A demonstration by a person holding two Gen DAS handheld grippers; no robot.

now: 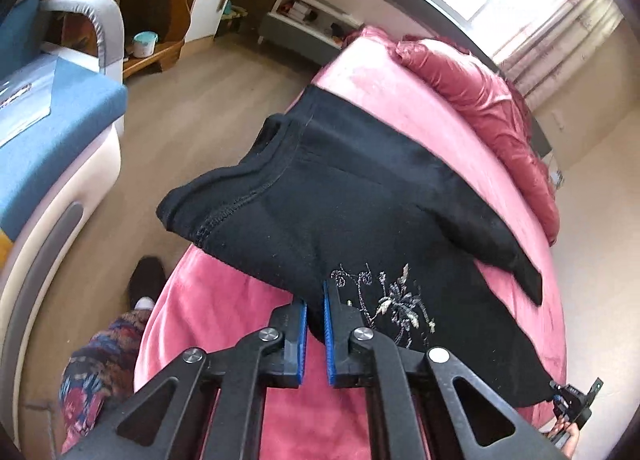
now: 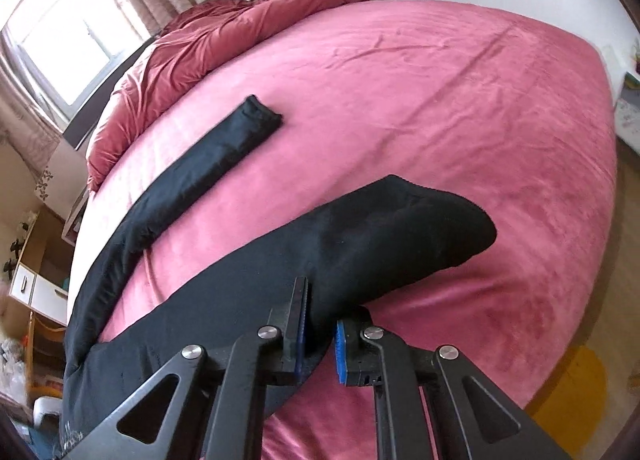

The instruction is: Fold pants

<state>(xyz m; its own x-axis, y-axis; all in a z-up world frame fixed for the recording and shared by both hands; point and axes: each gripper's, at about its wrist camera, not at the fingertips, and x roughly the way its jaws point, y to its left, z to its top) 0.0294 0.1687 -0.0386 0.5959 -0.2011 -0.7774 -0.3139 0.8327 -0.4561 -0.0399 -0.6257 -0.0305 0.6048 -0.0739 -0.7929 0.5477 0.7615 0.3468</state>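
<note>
Black pants point(image 1: 340, 212) with a silver embroidered flower lie across a pink bed point(image 1: 224, 300). In the left wrist view the waistband end is lifted off the bed's edge. My left gripper point(image 1: 316, 308) is shut on the pants' near edge beside the embroidery. In the right wrist view my right gripper point(image 2: 320, 320) is shut on the near pant leg point(image 2: 380, 236), whose hem is raised off the bed. The other leg point(image 2: 224, 152) lies flat and stretches toward the quilt. My right gripper also shows in the left wrist view point(image 1: 572, 404) at the pants' far end.
A bunched dark-pink quilt point(image 2: 192, 44) lies at the head of the bed by the window. A blue and white sofa point(image 1: 52, 132) stands left of the bed across a strip of wooden floor. My patterned trouser leg and slipper point(image 1: 140, 288) are by the bed's edge.
</note>
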